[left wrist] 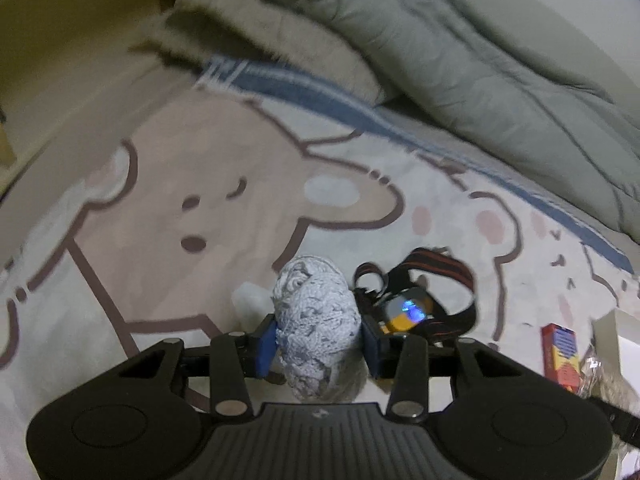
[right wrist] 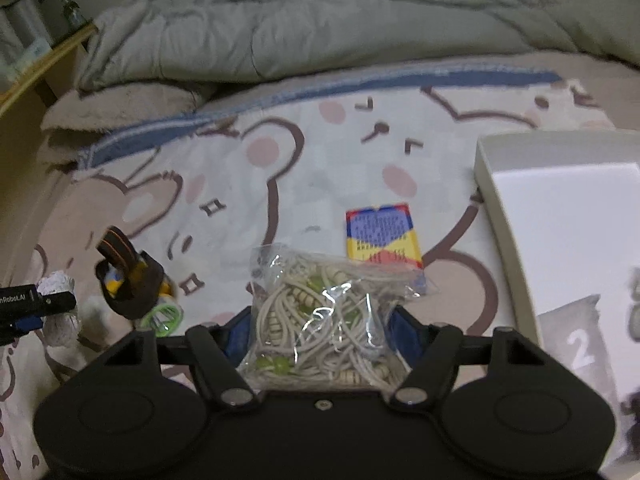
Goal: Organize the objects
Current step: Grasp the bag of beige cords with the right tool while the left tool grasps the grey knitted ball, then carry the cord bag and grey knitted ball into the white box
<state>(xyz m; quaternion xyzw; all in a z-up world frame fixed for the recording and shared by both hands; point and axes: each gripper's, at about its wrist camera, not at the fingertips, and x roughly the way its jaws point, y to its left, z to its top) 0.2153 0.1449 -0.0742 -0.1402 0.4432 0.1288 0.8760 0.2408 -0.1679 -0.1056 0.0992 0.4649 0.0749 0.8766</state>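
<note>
My left gripper [left wrist: 318, 342] is shut on a pale grey knitted bundle [left wrist: 316, 320] and holds it over the bear-print blanket [left wrist: 180, 208]. A headlamp with a black and red strap [left wrist: 416, 304] lies just right of it. My right gripper [right wrist: 320, 328] is shut on a clear plastic bag of cream cords [right wrist: 324, 312]. A colourful small card box [right wrist: 382, 234] lies just beyond the bag. A white open box [right wrist: 560, 220] stands at the right. The left gripper with the bundle [right wrist: 56, 304] and the headlamp [right wrist: 128, 280] show at the left of the right wrist view.
A grey-green quilt [left wrist: 460, 48] and a furry beige blanket [left wrist: 256, 28] are piled at the back of the bed. A green ring-shaped object [right wrist: 164, 316] lies by the headlamp. The card box [left wrist: 560, 350] and the white box's edge [left wrist: 620, 332] lie right of the left gripper. A wooden shelf [right wrist: 24, 80] stands at far left.
</note>
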